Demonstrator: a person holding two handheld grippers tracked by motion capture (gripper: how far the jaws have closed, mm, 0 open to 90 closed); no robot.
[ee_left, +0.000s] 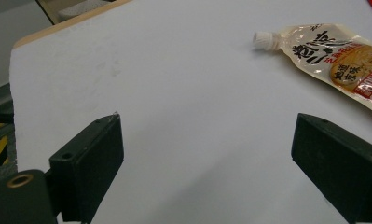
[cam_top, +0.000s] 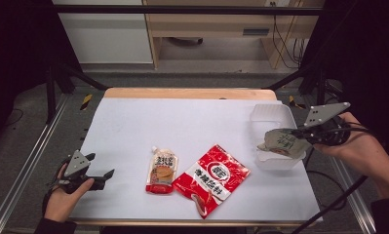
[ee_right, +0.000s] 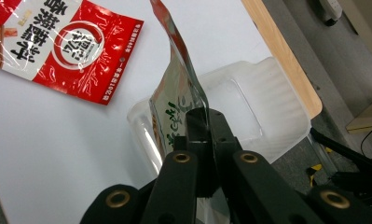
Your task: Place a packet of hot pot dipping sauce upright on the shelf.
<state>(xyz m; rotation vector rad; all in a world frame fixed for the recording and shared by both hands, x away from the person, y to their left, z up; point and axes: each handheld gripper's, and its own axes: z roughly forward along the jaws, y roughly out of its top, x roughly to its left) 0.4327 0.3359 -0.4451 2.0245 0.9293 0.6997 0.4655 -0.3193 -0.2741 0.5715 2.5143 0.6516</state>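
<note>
My right gripper (cam_top: 299,134) (ee_right: 204,122) is shut on the edge of a grey-green foil packet (cam_top: 282,141) (ee_right: 174,88), which hangs over a clear plastic tray (cam_top: 272,117) (ee_right: 267,88) at the table's right side. My left gripper (cam_top: 102,178) (ee_left: 207,154) rests open at the front left of the white table, nothing between its jaws. A spouted pouch (cam_top: 163,170) (ee_left: 335,58) with a white cap lies in the middle front. A red and white snack bag (cam_top: 211,178) (ee_right: 58,46) lies beside it to the right.
The white table top (cam_top: 182,122) has a wooden strip along its far edge (cam_top: 189,92). Black frame posts stand at both sides. A cable trails from the right gripper off the table's right edge.
</note>
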